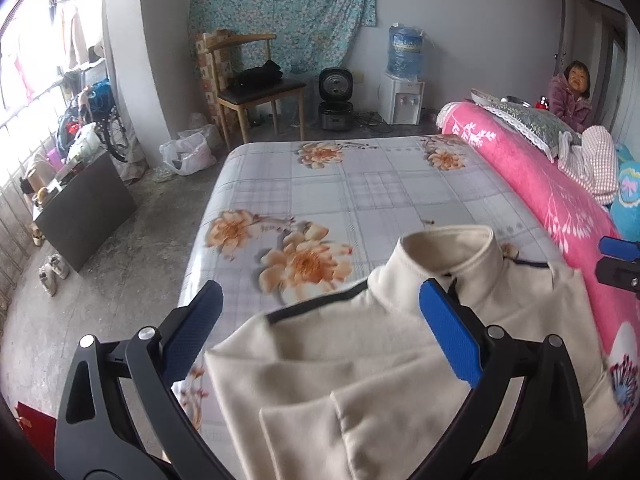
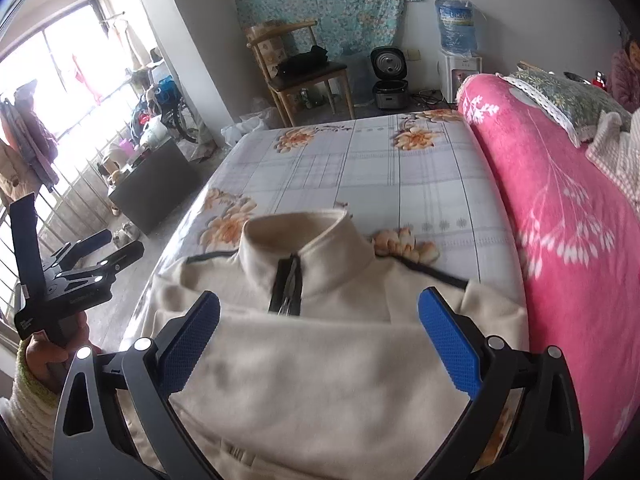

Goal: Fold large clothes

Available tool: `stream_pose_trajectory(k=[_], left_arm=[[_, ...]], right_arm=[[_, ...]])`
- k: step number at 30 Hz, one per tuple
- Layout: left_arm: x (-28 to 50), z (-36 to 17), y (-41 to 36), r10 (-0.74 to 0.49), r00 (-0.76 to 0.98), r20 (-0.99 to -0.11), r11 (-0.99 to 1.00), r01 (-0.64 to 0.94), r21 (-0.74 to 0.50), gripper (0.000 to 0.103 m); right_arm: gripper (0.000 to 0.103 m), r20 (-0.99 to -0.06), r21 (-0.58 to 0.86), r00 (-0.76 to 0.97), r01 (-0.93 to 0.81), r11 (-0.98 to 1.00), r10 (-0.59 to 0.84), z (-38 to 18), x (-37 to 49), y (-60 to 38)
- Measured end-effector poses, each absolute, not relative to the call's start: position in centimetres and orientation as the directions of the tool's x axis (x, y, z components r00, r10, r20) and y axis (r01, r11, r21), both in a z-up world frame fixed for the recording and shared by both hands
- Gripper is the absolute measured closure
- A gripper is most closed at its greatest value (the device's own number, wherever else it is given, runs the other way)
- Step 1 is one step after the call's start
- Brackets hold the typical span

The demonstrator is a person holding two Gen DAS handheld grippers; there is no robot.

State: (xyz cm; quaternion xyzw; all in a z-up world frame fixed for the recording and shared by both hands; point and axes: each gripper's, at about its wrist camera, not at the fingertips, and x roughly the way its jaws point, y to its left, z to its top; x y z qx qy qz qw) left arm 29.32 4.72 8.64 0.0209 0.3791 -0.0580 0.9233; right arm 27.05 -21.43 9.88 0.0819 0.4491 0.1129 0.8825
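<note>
Two open grippers hover above one cream fleece pullover (image 1: pixel 400 344) lying on the bed (image 1: pixel 360 184), collar toward the far end.

Left wrist view: the left gripper (image 1: pixel 320 328) has its blue fingers (image 1: pixel 448 340) spread wide and released, holding nothing. Beneath them lies the garment's left shoulder, marked by a dark seam. A sleeve appears already laid inward across the chest, forming a doubled band in the lower part of the view. The standing collar (image 1: pixel 448 256) is upright and slightly tilted. A pink blanket (image 1: pixel 540 200) borders the bed on the right, and the tip of the right gripper (image 1: pixel 618 262) shows at the right edge.

Right wrist view: the right gripper (image 2: pixel 320 328) is likewise spread, fingers (image 2: pixel 448 340) empty, centred over the chest just below the short zip (image 2: pixel 288 288). The folded-in cloth spans the torso between the fingers. The left gripper (image 2: pixel 100 256) is held off the bed's left edge, apart from the garment.

Judged step: sleeves or sides look folded in; the lengthwise fold remains. The next move probably calls for each gripper to descend, pinch the hem or the shoulders, whichever edge is chosen, and carry the two together, keeping the layered sleeve from sliding out.
</note>
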Motion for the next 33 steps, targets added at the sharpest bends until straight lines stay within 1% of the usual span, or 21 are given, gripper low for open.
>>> stream_pose_trajectory(k=[2, 4, 5, 6, 7, 8, 9, 10, 11, 12, 13, 14, 15, 21, 25, 28, 30, 33], left_arm=[[33.0, 7.9, 3.6, -0.171, 0.662, -0.729, 0.982, 0.170, -0.076, 0.009], [36.5, 6.7, 2.1, -0.180, 0.619, -0.765, 0.981, 0.175, -0.089, 0.027], [37.6, 5.9, 1.3, -0.182, 0.603, -0.777, 0.978, 0.189, -0.083, 0.028], [38.7, 5.1, 0.5, -0.179, 0.584, -0.792, 0.978, 0.196, -0.076, 0.034], [39.5, 4.2, 0.1, -0.177, 0.567, -0.804, 0.978, 0.196, -0.077, 0.045], [40.1, 3.4, -0.4, -0.182, 0.547, -0.817, 0.976, 0.201, -0.082, 0.050], [40.4, 2.6, -0.7, -0.185, 0.531, -0.827, 0.975, 0.207, -0.085, 0.057], [40.8, 1.9, -1.0, -0.186, 0.518, -0.835, 0.974, 0.212, -0.085, 0.068], [40.8, 1.4, -1.1, -0.189, 0.506, -0.842, 0.972, 0.217, -0.088, 0.075], [40.7, 0.9, -1.1, -0.199, 0.492, -0.848, 0.969, 0.225, -0.098, 0.092], [40.6, 0.5, -1.0, -0.220, 0.476, -0.852, 0.965, 0.235, -0.118, 0.102], [40.5, 0.5, -0.9, -0.237, 0.469, -0.851, 0.961, 0.240, -0.136, 0.103], [40.0, 0.8, -0.7, -0.259, 0.475, -0.841, 0.957, 0.245, -0.156, 0.103], [34.1, 5.1, -0.5, -0.338, 0.542, -0.770, 0.921, 0.358, -0.152, 0.103], [28.5, 6.4, -0.4, -0.377, 0.555, -0.742, 0.890, 0.439, -0.124, 0.103], [25.2, 4.7, -0.4, -0.377, 0.553, -0.743, 0.881, 0.462, -0.102, 0.103], [24.4, 2.2, -0.6, -0.360, 0.519, -0.775, 0.884, 0.455, -0.105, 0.103], [24.3, -0.7, -0.3, -0.342, 0.496, -0.798, 0.896, 0.428, -0.118, 0.103]], right_arm=[[0.006, -0.810, 0.269, 0.518, -0.088, 0.959, 0.275, 8.2, 32.0, -21.6], [0.006, -0.843, 0.280, 0.466, -0.047, 0.959, 0.269, 6.2, 35.8, -21.4], [0.008, -0.864, 0.266, 0.434, -0.034, 0.963, 0.254, 4.9, 37.5, -21.1], [0.015, -0.881, 0.257, 0.405, -0.027, 0.966, 0.246, 3.8, 38.8, -20.9], [0.017, -0.891, 0.261, 0.378, -0.022, 0.965, 0.250, 2.8, 39.6, -20.7], [0.023, -0.902, 0.263, 0.350, -0.015, 0.965, 0.252, 1.7, 40.4, -20.6], [0.033, -0.913, 0.254, 0.328, -0.010, 0.967, 0.243, 0.9, 40.9, -20.6], [0.039, -0.919, 0.248, 0.313, -0.009, 0.969, 0.238, 0.3, 41.0, -20.6], [0.051, -0.923, 0.252, 0.296, -0.010, 0.968, 0.244, -0.3, 41.1, -20.7], [0.065, -0.919, 0.276, 0.287, -0.016, 0.961, 0.269, -0.6, 40.9, -20.8], [0.072, -0.912, 0.304, 0.284, -0.021, 0.952, 0.297, -0.7, 40.6, -20.8], [0.086, -0.903, 0.326, 0.286, -0.025, 0.945, 0.320, -0.3, 40.0, -21.0], [0.090, -0.898, 0.331, 0.294, -0.035, 0.943, 0.326, 0.2, 39.4, -21.0], [0.092, -0.871, 0.282, 0.365, -0.177, 0.943, 0.329, 4.7, 33.5, -19.7], [0.092, -0.866, 0.214, 0.396, -0.257, 0.942, 0.305, 5.1, 28.1, -18.8], [0.092, -0.877, 0.157, 0.396, -0.303, 0.940, 0.274, 3.1, 25.1, -18.2], [0.092, -0.895, 0.134, 0.370, -0.310, 0.941, 0.249, 1.4, 24.0, -18.2], [0.090, -0.898, 0.101, 0.377, -0.324, 0.941, 0.227, 1.2, 23.1, -18.4]])
